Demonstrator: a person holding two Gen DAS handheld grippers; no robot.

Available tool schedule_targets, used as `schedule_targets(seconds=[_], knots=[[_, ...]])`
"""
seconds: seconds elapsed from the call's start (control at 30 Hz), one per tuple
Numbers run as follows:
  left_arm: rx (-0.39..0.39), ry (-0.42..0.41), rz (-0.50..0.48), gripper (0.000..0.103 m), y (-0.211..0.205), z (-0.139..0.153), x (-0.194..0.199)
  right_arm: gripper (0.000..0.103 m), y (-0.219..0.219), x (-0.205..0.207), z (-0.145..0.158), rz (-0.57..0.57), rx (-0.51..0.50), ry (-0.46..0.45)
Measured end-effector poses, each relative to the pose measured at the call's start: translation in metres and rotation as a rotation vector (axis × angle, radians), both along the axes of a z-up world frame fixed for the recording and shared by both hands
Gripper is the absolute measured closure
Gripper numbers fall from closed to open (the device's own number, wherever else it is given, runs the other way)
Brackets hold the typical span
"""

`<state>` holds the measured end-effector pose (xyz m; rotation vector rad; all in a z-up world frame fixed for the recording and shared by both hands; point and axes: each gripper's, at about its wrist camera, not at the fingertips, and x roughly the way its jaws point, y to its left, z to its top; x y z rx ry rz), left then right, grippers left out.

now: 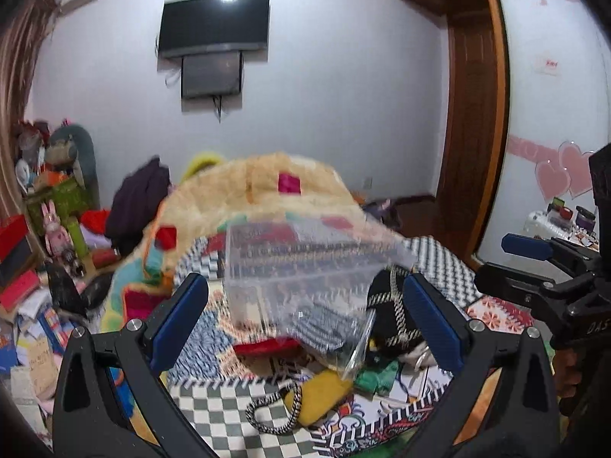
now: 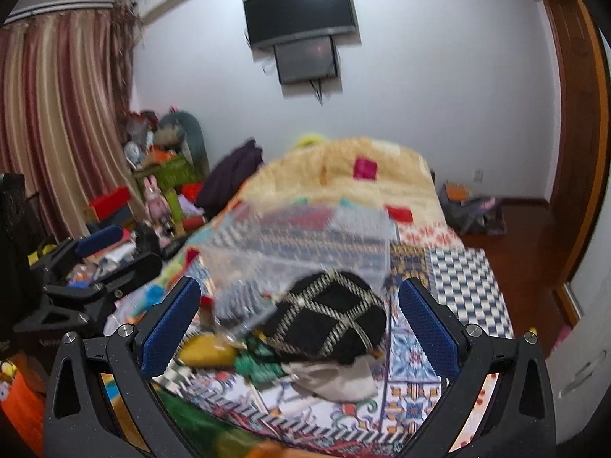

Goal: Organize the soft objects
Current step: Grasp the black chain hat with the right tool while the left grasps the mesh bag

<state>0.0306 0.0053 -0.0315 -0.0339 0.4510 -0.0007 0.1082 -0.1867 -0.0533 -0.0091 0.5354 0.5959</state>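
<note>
Biggest thing here is the bed point(image 2: 469, 267), filling the middle and lower part of both views and covered in a loud patchwork spread. A fluffy cream blanket point(image 1: 244, 191) with red squares is heaped at the far end, centre of the frame.

Above it, upper middle, a dark TV point(image 2: 301, 9) hangs on the white wall with a smaller screen just under it. Striped curtains point(image 2: 57, 114) run down the left side of the right wrist view, and a messy pile of plush toys and boxes point(image 1: 57, 191) sits at mid-left.

In the centre of both frames there's a clear plastic box point(image 1: 301, 263) — tilted and motion-blurred, so I can't tell if it's resting on anything. Just below and to the right of it lies a black pouch with a gold-and-white woven cord pattern point(image 2: 328, 320), on the spread. Around that: a yellow soft piece point(image 1: 320, 393) with a braided cord loop beside it, something green point(image 2: 256, 362), and a beige crumpled cloth point(image 2: 336, 378) touching the black pouch's lower edge.

Left gripper point(image 1: 305, 320): blue pads spread wide apart, released, nothing between them that they're touching. Right gripper point(image 2: 299, 324): same deal, wide apart and holding nothing — the soft stuff sits framed between its fingers but out ahead of them.
</note>
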Motion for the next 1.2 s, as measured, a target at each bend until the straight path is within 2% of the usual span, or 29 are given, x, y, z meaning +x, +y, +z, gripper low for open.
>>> schedule_targets(seconds=[0.1,0.13,0.23,0.43,0.6,0.67,0.77,0.83,0.9,1.03,1.2], knots=[[-0.024,0.070,0.005,0.002,0.005,-0.016,0.013,0.001,-0.001,0.011,-0.015,-0.005,-0.016,0.058],[-0.029,0.085,0.009,0.008,0.007,-0.020,0.016,0.003,-0.001,0.016,-0.021,-0.007,-0.022,0.081],[-0.061,0.145,0.016,0.016,0.014,-0.033,0.030,0.011,-0.001,0.027,-0.033,-0.007,-0.032,0.132],[-0.135,0.206,-0.024,0.019,0.019,-0.047,0.052,0.029,0.004,0.046,-0.050,0.000,-0.045,0.224],[-0.175,0.273,-0.041,0.022,0.017,-0.064,0.074,0.037,0.009,0.058,-0.059,0.000,-0.065,0.268],[-0.191,0.302,-0.051,0.026,0.016,-0.072,0.080,0.042,0.010,0.059,-0.064,0.005,-0.068,0.281],[-0.204,0.342,-0.068,0.037,0.014,-0.085,0.086,0.051,0.010,0.061,-0.069,0.009,-0.062,0.299],[-0.221,0.350,-0.085,0.046,0.013,-0.089,0.088,0.062,0.009,0.062,-0.070,0.011,-0.055,0.303],[-0.225,0.346,-0.090,0.051,0.012,-0.088,0.088,0.066,0.008,0.060,-0.070,0.015,-0.047,0.304],[-0.225,0.341,-0.115,0.069,0.010,-0.087,0.087,0.076,0.006,0.058,-0.066,0.016,-0.038,0.286],[-0.187,0.312,-0.117,0.076,0.007,-0.079,0.078,0.084,0.005,0.050,-0.055,0.026,-0.029,0.252]])
